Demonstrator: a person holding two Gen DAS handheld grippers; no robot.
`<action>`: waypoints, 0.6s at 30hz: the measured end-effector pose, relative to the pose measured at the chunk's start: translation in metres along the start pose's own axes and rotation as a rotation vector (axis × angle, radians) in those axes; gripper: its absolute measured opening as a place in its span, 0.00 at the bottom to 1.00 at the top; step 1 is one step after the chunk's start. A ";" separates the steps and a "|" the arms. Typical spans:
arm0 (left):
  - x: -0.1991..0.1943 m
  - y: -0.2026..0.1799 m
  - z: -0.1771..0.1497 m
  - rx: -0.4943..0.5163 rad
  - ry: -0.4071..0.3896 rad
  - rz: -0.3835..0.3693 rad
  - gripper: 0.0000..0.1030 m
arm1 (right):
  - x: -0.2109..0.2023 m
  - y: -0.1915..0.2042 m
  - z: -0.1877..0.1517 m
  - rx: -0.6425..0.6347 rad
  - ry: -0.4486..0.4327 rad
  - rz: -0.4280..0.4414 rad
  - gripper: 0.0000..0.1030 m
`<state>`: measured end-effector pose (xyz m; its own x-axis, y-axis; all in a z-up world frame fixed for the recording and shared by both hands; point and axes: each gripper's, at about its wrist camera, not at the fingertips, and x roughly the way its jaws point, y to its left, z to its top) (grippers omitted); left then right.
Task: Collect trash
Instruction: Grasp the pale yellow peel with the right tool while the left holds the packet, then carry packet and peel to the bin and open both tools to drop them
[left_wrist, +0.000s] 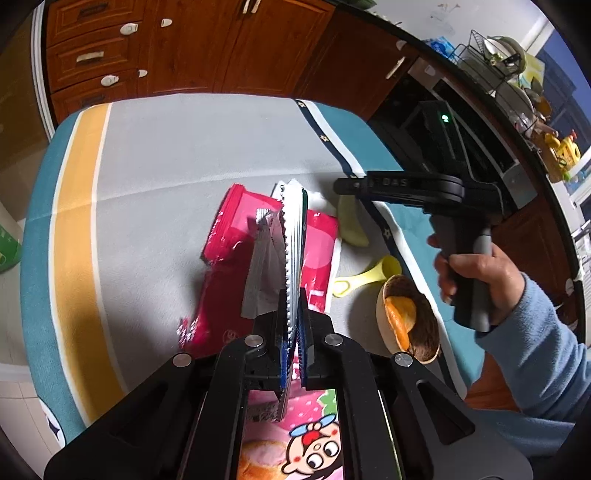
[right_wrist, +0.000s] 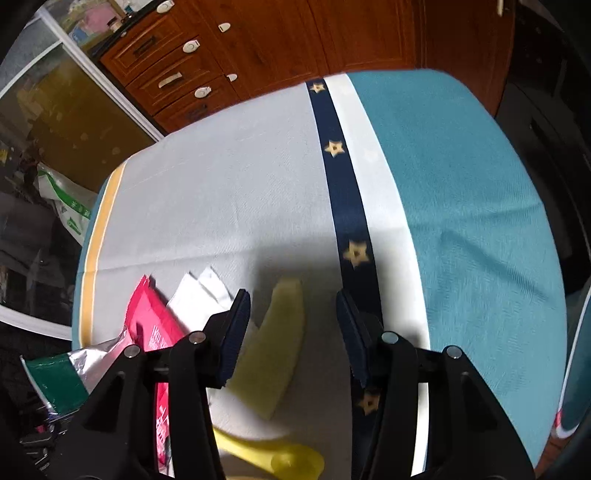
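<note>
1. Your left tongs (left_wrist: 291, 325) are clamped on a thin sheaf of wrappers (left_wrist: 293, 236), silver and white with a saw-tooth edge, held upright above the desk (left_wrist: 166, 166).
2. Your right tongs (right_wrist: 291, 325) stand partly apart, empty, hovering over a pale yellow peel strip (right_wrist: 280, 343) that lies flat on the grey cloth, between the two pads but not pinched.
3. Step in hand, as I judge it: collecting loose trash, with the peel next. You need to lower the right tongs so the pads straddle the strip, then close.
4. Still on the desk: a red snack bag (left_wrist: 229, 236), white paper scraps (right_wrist: 201, 291), a yellow spoon (right_wrist: 280, 461), and a bowl (left_wrist: 424, 325) with orange peel.
5. Obstacle: the spoon lies just beside the peel's near end; the flat strip may slip on the cloth.
</note>
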<state>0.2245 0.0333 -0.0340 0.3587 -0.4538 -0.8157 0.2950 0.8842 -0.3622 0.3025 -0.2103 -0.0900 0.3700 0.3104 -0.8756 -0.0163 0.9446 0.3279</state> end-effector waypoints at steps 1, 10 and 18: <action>0.001 -0.001 0.000 0.002 0.000 -0.002 0.05 | 0.002 0.002 0.001 -0.011 -0.011 -0.012 0.36; 0.003 -0.018 0.005 0.026 -0.012 0.043 0.04 | -0.028 0.005 -0.008 -0.043 -0.058 0.010 0.09; -0.004 -0.059 0.003 0.113 -0.061 0.160 0.03 | -0.082 0.008 -0.027 -0.067 -0.132 0.026 0.09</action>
<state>0.2087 -0.0175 -0.0082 0.4614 -0.3170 -0.8286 0.3256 0.9293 -0.1742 0.2473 -0.2249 -0.0254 0.4872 0.3226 -0.8116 -0.0876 0.9426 0.3221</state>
